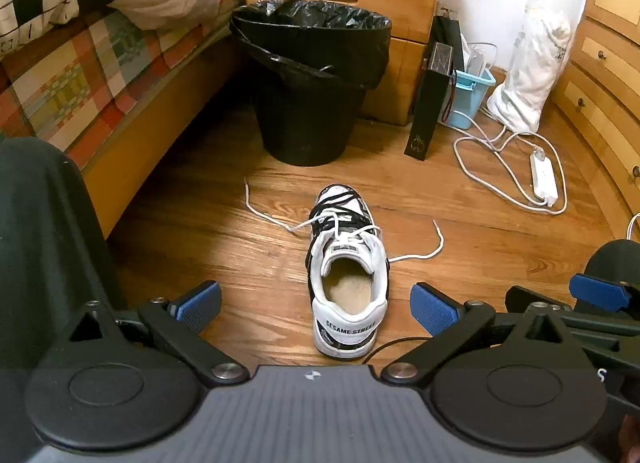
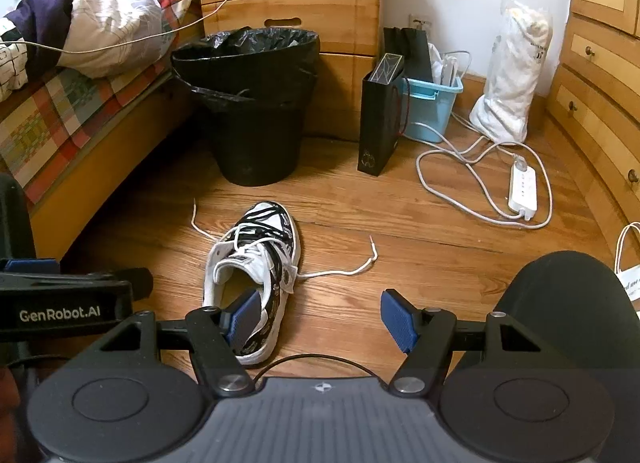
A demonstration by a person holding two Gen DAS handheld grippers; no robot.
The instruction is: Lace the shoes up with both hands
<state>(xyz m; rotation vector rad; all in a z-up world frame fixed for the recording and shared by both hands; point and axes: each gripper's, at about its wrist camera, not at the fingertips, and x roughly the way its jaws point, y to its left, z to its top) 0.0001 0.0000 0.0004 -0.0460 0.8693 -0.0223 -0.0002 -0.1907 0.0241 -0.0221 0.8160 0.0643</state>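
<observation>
1. Both the left gripper [image 1: 316,305] and the right gripper [image 2: 320,321] hover low with jaws spread wide, holding nothing.
2. The sneaker [image 1: 347,271] stands heel-first at 12 o'clock, centred between the left jaws, handy for both.
3. Its white lace ends [image 1: 424,251] trail loose on the wood floor [image 1: 460,223] at 10 and 2 o'clock, untied.
4. Beyond, a black bin [image 1: 312,87].

Shoe [image 1: 347,263], bin [image 1: 310,81] on wooden floor [image 1: 240,263]

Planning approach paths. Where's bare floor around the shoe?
Free: floor between shoe and bed, and between shoe and bin, apart from the left lace. Right of the shoe only the right lace. Crowded: power strip and cable, far right.
</observation>
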